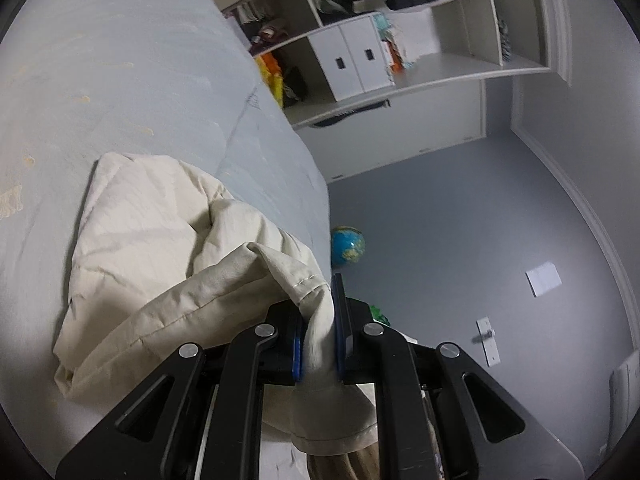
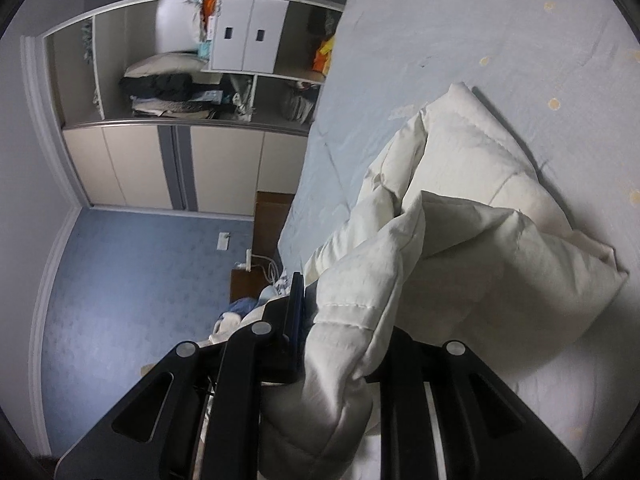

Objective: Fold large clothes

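Observation:
A cream quilted garment point(image 1: 152, 232) lies bunched on the pale blue bed point(image 1: 120, 80). My left gripper point(image 1: 318, 316) is shut on a stitched hem of the garment, which passes between its blue pads. In the right wrist view the same cream garment point(image 2: 480, 208) rises in a thick fold from the bed point(image 2: 500, 32). My right gripper point(image 2: 336, 312) is shut on a quilted edge of it; the cloth covers the right finger, and only the left finger point(image 2: 296, 304) shows.
The bed edge runs beside both grippers. An open wardrobe with shelves of clothes and white boxes point(image 1: 356, 60) stands across the room; it also shows in the right wrist view point(image 2: 240, 40). A globe point(image 1: 347, 245) and a wooden nightstand point(image 2: 264, 232) are nearby.

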### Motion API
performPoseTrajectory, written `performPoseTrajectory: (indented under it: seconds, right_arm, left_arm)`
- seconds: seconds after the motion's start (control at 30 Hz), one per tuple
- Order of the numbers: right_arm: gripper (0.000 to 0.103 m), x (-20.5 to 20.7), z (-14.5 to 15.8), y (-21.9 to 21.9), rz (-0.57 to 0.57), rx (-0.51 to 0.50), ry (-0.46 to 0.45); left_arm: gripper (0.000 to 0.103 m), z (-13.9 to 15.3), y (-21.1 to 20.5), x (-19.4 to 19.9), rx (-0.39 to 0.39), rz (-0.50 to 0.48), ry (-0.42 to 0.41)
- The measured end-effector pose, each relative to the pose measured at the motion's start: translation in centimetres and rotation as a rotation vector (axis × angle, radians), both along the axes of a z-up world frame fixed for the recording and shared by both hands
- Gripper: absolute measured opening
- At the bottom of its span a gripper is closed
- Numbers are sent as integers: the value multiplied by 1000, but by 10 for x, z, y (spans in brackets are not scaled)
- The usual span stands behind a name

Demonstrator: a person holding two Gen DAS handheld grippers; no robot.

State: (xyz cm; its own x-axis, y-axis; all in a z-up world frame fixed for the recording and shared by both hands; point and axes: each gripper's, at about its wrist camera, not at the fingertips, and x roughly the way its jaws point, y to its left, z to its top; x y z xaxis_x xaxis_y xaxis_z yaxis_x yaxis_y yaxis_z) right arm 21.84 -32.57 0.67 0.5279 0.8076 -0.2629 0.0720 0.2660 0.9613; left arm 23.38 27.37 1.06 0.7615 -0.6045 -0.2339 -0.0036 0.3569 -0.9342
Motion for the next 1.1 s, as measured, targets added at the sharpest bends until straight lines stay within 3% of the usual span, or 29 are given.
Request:
performPoseTrajectory:
  seconds: [0.23,0.4,0.5,0.57,0.6,0.63,0.7,0.83,0.97,1.1]
  right_arm:
    - [15,35,-17,7,-37,-27,65]
    - [16,58,-38,16,-72,-29,150]
    - [31,70,-56,20,-105,-24,219]
    - [46,74,-66,18,-147,-16,252]
    - [49,75,-67,18,-159,-12,255]
    - [55,75,-66,17,-165,-8,251]
    - [61,74,-61,14,-174,-2,231]
    - [66,68,-45,1,-211,-8,209]
    - [70,57,-21,-12,-270,-20,125]
    - [71,44,10,-16,-311,-32,13]
  left_arm:
    - [11,-13,6,22,-34,66,61]
    - [16,-35,14,35,-116,110,127]
    - [23,-42,18,39,-149,129,156]
    - [31,-45,20,39,-167,132,164]
    - [40,-45,22,38,-175,134,165]
    - [53,-45,24,36,-185,134,156]
    - [66,-42,30,32,-205,145,138]
    - [81,-35,32,26,-191,162,123]
    - [82,-20,35,17,-174,213,75]
    - [82,12,35,4,-57,277,6]
